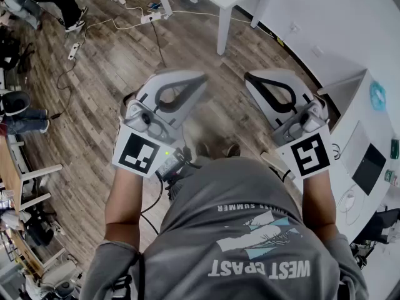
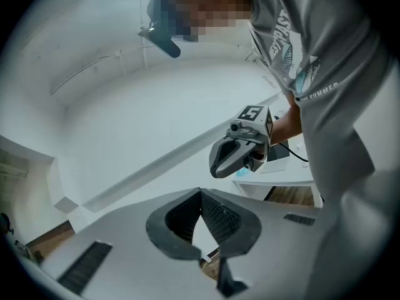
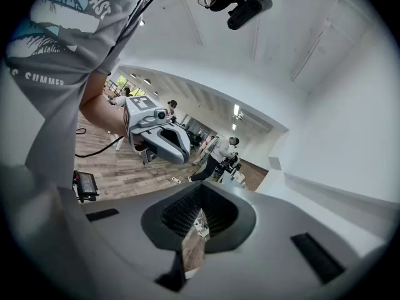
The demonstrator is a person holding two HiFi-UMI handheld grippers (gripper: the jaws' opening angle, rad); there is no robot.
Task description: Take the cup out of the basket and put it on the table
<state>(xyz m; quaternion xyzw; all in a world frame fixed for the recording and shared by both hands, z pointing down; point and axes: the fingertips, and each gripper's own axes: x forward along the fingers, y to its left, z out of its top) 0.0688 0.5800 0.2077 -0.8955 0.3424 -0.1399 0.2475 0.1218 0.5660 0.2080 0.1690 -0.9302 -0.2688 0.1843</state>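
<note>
You hold the left tongs [image 1: 190, 83] and the right tongs [image 1: 256, 80] both closed and empty over the wooden floor [image 1: 125, 74], cup and basket in no view, so I judge the task not begun: first find the basket, then open one tongs.

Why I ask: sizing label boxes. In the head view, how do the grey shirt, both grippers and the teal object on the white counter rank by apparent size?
1. grey shirt: largest, though nearest the camera.
2. left gripper and right gripper: alike, no ranking between them.
3. teal object: smallest.
</note>
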